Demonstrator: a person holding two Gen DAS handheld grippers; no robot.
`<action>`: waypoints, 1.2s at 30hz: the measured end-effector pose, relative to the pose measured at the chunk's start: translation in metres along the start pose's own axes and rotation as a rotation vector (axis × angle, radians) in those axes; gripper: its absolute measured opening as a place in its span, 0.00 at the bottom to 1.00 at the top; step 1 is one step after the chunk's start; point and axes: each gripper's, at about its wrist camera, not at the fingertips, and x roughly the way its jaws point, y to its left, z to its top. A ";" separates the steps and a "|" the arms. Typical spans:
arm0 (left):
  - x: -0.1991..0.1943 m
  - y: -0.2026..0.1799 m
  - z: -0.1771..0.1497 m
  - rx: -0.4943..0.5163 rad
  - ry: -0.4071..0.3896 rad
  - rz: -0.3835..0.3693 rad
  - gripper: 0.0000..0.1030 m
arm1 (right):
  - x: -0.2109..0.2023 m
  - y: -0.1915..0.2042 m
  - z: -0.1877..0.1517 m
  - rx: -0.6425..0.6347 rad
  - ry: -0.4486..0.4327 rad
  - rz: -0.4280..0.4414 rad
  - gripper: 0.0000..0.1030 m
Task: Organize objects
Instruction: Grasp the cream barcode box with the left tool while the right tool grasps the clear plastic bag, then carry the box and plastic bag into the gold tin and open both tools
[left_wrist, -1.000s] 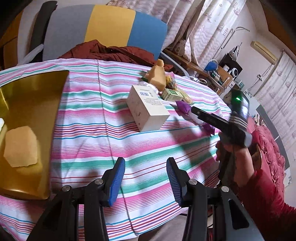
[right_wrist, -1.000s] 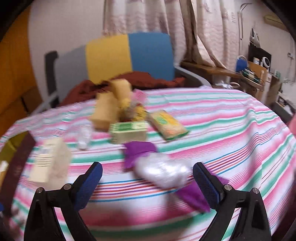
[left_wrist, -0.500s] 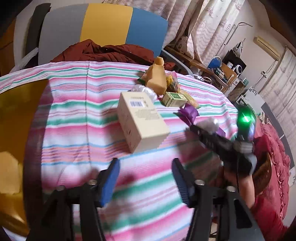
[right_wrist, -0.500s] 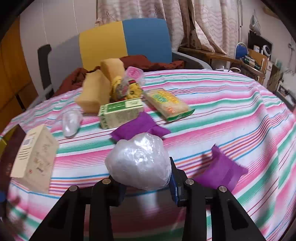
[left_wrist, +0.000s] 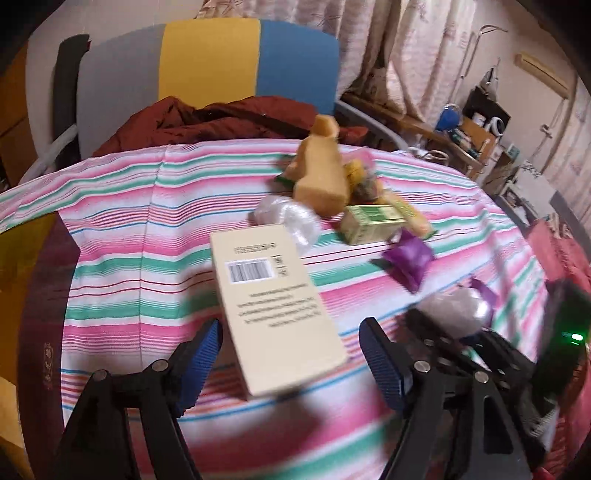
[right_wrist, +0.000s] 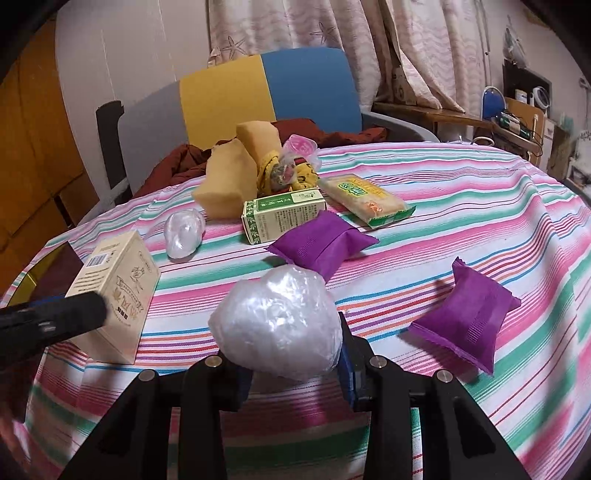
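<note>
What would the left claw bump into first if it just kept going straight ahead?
Probably the cream box. It lies right between the left claw's opening jaws, untouched, on the striped tablecloth. Depth is hard to judge here.

The right gripper (right_wrist: 293, 369) was clamped on a crinkled white plastic bundle (right_wrist: 277, 325) above a striped tablecloth (right_wrist: 461, 229). Two purple pouches (right_wrist: 321, 245) (right_wrist: 467, 319) lay apart just beyond it. Farther back sat a green box (right_wrist: 282, 218), a yellow snack packet (right_wrist: 365, 199), yellow sponges (right_wrist: 225, 181) and a smaller white bundle (right_wrist: 183, 232). At left, a cream box (right_wrist: 118, 288) stood beside the other gripper's dark tip (right_wrist: 55, 321).
</note>
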 end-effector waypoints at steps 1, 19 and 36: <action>0.003 0.003 -0.001 0.000 -0.007 0.009 0.73 | 0.001 0.000 0.001 0.001 -0.001 0.001 0.37; 0.006 0.029 -0.025 0.015 -0.117 -0.039 0.49 | -0.007 0.001 -0.005 0.009 -0.036 -0.025 0.37; -0.054 0.041 -0.065 0.043 -0.180 -0.136 0.49 | -0.031 0.065 -0.026 -0.041 0.026 0.089 0.37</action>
